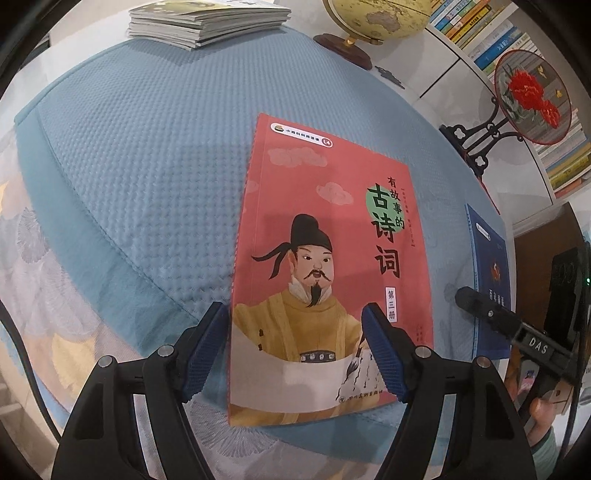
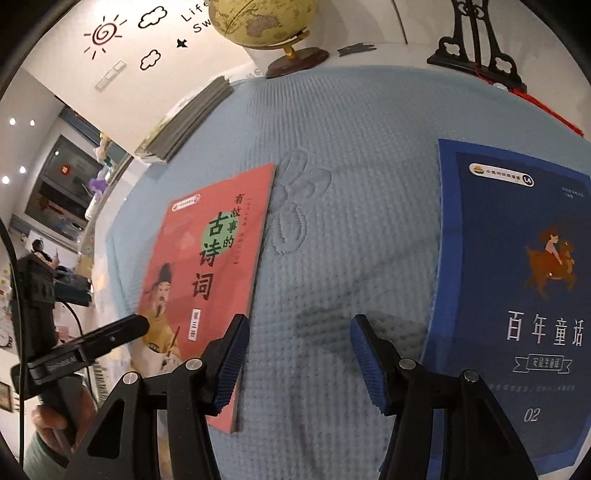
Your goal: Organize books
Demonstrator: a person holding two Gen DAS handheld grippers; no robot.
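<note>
Scene: two loose books lie flat on a blue quilted mat [image 1: 129,177] covering the bench, well apart from a stack of books [image 1: 207,22] at the far edge.
Left tongs [image 1: 295,347]: wide open, straddling the near end of the pink book [image 1: 325,258], gripping nothing.
Right tongs [image 2: 299,354]: part open and empty over bare mat, between the pink book and the blue book [image 2: 517,295].
Step in hand: likely lifting the pink book; best to catch its near edge squarely, since a thin paperback may sag.
Containers: shelf [image 1: 498,44] behind, packed with upright books.
Also: a globe [image 1: 376,18].
</note>
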